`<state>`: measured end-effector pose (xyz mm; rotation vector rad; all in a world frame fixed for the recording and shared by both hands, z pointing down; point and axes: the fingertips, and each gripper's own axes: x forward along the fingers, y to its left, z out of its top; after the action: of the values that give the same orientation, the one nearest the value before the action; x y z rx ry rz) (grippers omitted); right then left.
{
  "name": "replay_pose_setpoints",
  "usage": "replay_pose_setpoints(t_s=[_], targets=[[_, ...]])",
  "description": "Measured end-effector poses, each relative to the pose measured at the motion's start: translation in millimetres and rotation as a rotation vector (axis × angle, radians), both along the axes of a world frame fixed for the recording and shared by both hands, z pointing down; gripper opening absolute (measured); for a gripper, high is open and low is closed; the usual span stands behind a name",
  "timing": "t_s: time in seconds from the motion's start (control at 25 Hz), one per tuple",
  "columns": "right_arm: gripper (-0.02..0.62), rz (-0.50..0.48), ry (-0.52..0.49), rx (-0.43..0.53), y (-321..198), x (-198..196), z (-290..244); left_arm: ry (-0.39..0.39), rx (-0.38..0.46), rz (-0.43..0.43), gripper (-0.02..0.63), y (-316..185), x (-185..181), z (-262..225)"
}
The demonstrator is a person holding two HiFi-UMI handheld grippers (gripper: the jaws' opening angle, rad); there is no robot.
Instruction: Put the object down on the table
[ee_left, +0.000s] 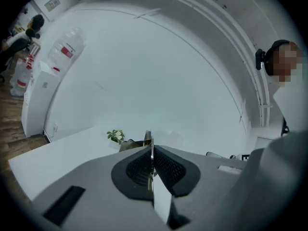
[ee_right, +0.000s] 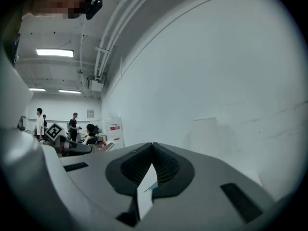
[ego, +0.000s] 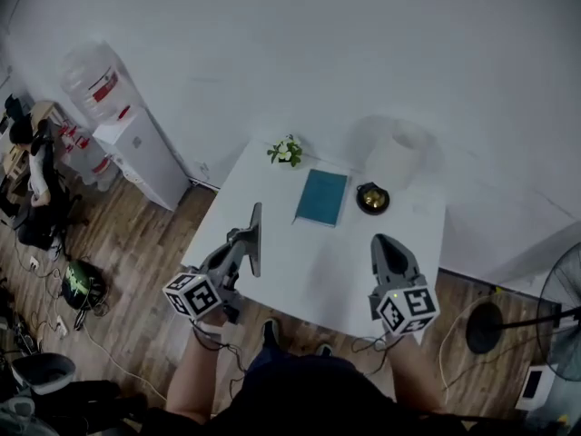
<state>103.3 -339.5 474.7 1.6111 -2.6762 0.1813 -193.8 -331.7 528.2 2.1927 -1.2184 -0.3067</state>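
In the head view my left gripper is shut on a thin grey flat panel. The panel stands on edge above the left part of the white table. Seen from the left gripper view, the panel's edge is a narrow strip pinched between the two dark pads. My right gripper hovers over the table's right front part. In the right gripper view its jaws meet at the tips with nothing between them.
At the back of the table are a small potted plant, a teal book, a round black and gold object and a white cylinder. A water dispenser stands to the left, a fan to the right.
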Motion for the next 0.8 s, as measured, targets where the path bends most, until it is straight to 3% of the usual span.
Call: replay_pose_setpoints(t_s=[0.36,0.8], targets=[[0.005,0.183,0.048,-0.039,-33,-30,-2,0.052,-0.189,0.165,0.005,-89,-32,88],[0.006,0.32,0.076,-0.097,-46,-33,20,-0.01,-0.426,0.256,0.005,-124,-41,211]])
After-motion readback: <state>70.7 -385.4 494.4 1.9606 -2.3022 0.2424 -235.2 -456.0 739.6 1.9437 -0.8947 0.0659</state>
